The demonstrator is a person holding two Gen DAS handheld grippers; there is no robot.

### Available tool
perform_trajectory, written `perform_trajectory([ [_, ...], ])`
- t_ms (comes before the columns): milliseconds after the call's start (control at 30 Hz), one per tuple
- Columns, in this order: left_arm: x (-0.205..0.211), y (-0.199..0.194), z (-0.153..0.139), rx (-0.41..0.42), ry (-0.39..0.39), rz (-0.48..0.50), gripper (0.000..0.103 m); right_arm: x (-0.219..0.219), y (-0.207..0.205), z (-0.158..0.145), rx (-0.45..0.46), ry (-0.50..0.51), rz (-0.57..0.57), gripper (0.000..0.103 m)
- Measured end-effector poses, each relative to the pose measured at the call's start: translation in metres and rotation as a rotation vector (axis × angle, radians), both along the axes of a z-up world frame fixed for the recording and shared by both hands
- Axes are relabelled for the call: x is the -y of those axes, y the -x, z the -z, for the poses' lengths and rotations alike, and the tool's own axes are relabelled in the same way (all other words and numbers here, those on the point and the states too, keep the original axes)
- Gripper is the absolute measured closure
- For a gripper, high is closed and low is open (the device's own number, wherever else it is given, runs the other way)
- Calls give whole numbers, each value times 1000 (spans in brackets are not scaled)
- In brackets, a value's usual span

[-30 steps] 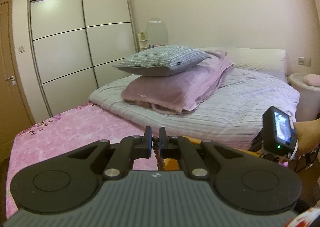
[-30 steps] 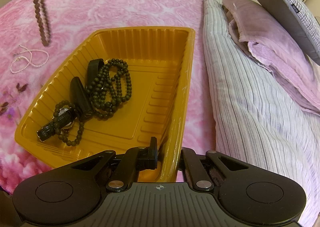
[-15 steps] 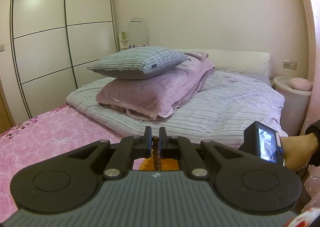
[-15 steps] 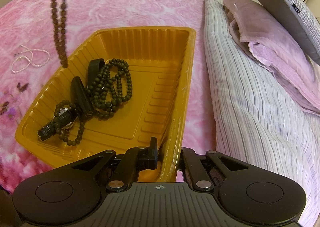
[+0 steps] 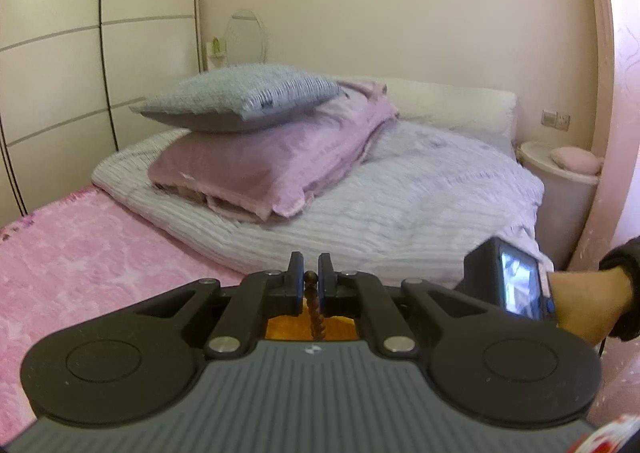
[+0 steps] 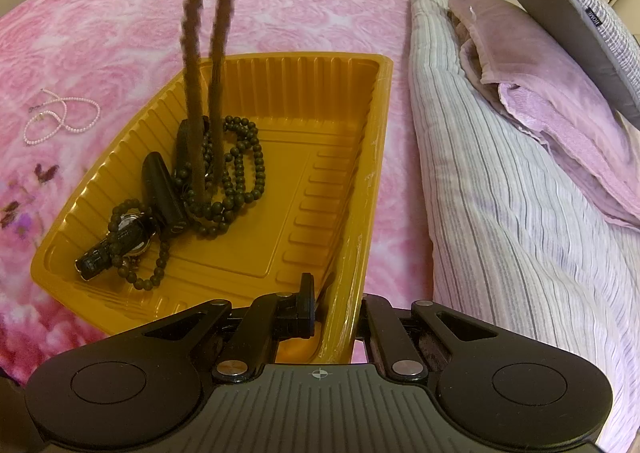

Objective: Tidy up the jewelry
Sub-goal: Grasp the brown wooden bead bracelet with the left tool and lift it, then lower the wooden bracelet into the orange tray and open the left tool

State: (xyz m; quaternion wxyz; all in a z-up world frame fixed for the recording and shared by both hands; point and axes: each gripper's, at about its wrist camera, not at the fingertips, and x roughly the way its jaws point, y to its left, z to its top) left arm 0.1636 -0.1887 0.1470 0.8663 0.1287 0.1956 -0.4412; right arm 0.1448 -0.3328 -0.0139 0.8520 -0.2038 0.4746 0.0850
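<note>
My left gripper (image 5: 310,273) is shut on a brown bead necklace (image 5: 314,313) that hangs down from it. In the right wrist view the same necklace (image 6: 206,65) dangles as a blurred loop over the yellow tray (image 6: 360,181), its lower end over the pile inside. The tray holds a dark bead necklace (image 6: 236,173), a dark bead bracelet (image 6: 156,265) and a black watch (image 6: 120,245). My right gripper (image 6: 334,293) is shut on the tray's near right rim. A pearl necklace (image 6: 60,121) lies on the pink bedspread left of the tray.
The tray sits on a pink floral bedspread (image 6: 100,33). A striped quilt (image 6: 520,213) with a mauve blanket (image 6: 560,93) and grey pillow (image 5: 240,97) lies to the right. A wardrobe (image 5: 60,73) and a bedside table (image 5: 560,181) stand beyond the bed.
My left gripper has carried the brown bead necklace rightward, from beside the tray to over it. My right gripper and the tray have stayed still.
</note>
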Motion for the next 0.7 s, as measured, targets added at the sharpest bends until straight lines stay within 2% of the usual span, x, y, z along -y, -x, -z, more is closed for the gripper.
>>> perform_trajectory([
  [300, 20, -20, 39, -76, -74, -3, 97, -1, 0, 2, -1, -1, 0, 98],
  [700, 21, -33, 58, -136, -98, -22, 97, 1, 0, 3, -3, -3, 1, 98],
])
